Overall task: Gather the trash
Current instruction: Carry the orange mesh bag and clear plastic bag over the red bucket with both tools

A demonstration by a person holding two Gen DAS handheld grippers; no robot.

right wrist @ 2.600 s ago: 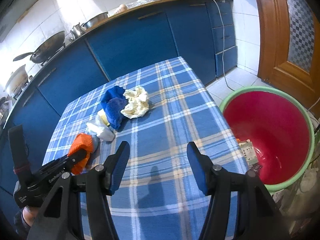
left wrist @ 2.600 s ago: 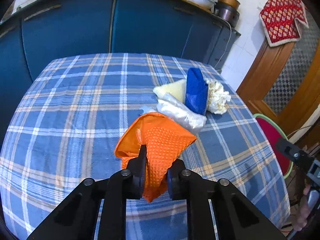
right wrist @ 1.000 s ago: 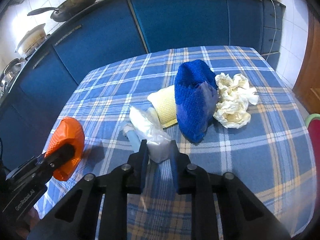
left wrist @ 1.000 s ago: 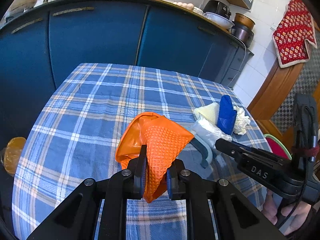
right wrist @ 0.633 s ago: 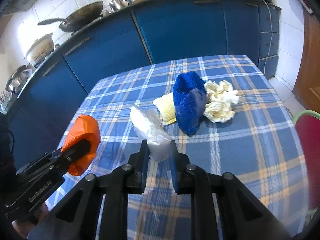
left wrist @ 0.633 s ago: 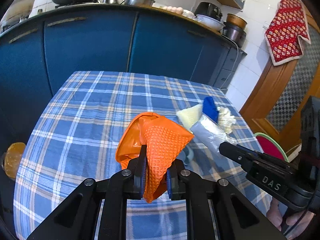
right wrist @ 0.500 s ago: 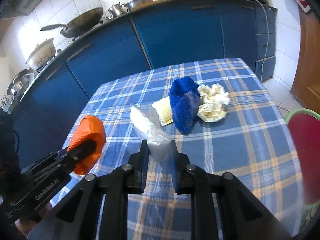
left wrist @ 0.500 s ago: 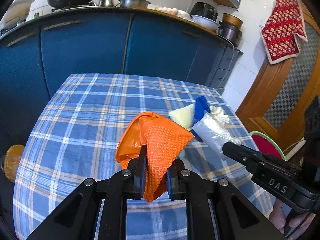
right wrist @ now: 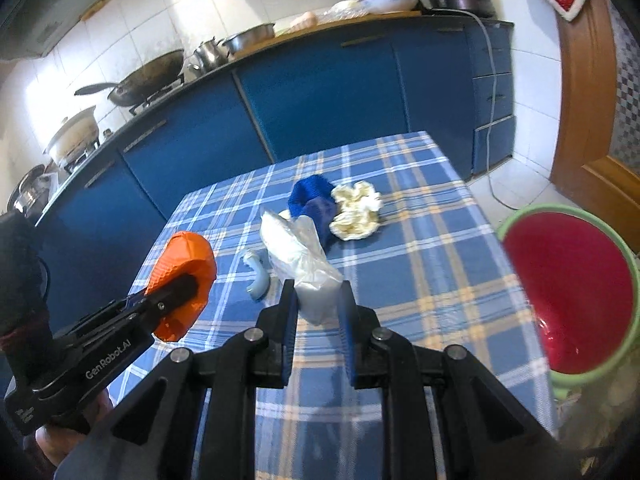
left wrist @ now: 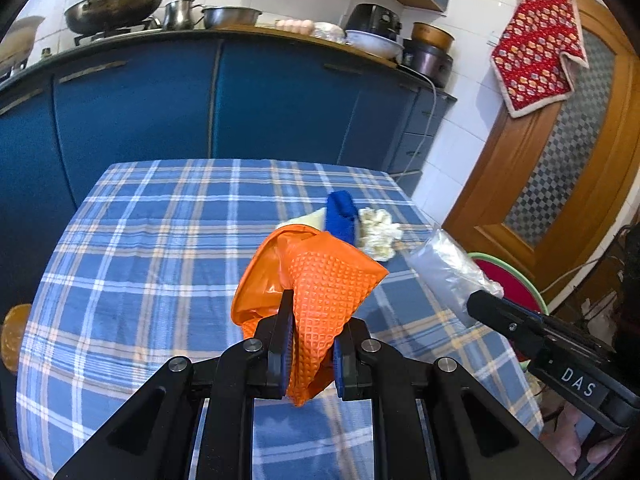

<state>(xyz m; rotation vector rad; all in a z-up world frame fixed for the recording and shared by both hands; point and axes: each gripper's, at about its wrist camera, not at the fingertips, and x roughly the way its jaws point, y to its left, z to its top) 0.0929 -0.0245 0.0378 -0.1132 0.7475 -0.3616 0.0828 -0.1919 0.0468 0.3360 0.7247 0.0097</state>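
1. I'm over a blue plaid tablecloth in a blue-cabinet kitchen.
2. My left gripper pinches an orange glove; my right gripper clamps a clear plastic bag.
3. Risk: the slick bag slips before reaching the red bin beside the table.
4. A blue cloth and crumpled paper remain.

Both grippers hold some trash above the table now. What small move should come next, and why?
Probably carry the right gripper, shut on the plastic bag, sideways over the red bucket: the bucket stands open beside the table and the bag hangs clear of it.
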